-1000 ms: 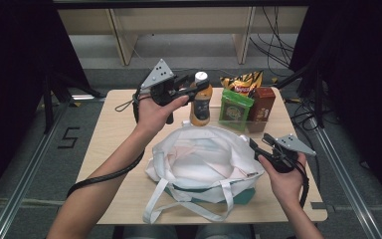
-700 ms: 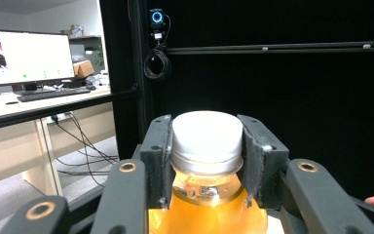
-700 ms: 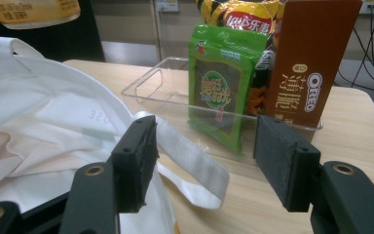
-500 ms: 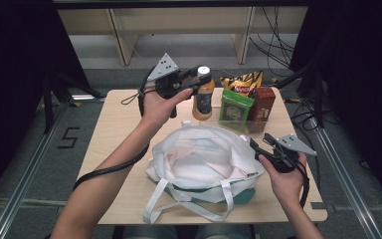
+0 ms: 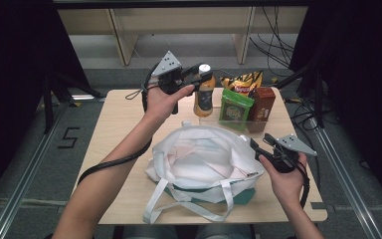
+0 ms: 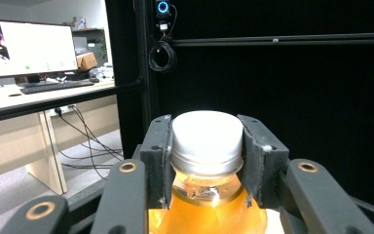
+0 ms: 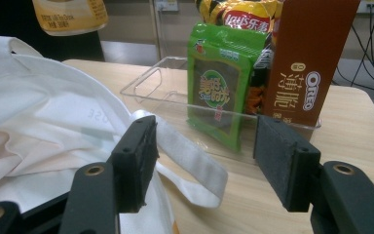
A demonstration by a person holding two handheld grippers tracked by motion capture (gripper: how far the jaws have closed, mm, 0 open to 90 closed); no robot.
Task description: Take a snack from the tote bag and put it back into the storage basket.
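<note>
Bag mouth [image 5: 204, 159] open from above; snack packs [image 5: 236, 109] crowd far-right; table's left side [image 5: 114, 129] bare.

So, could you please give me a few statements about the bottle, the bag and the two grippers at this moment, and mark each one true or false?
1. The left gripper is clamped on the cap of the orange bottle. True.
2. The bottle stands on the table. False: in the right gripper view its base hangs above the tabletop.
3. The right gripper is shut on a bag handle. False: its jaws stand open, with a strap of the white bag lying between them, unpinched.
4. A green packet and a brown box stand in a clear tray. True.
5. The bag lies folded shut. False: its mouth gapes open.
</note>
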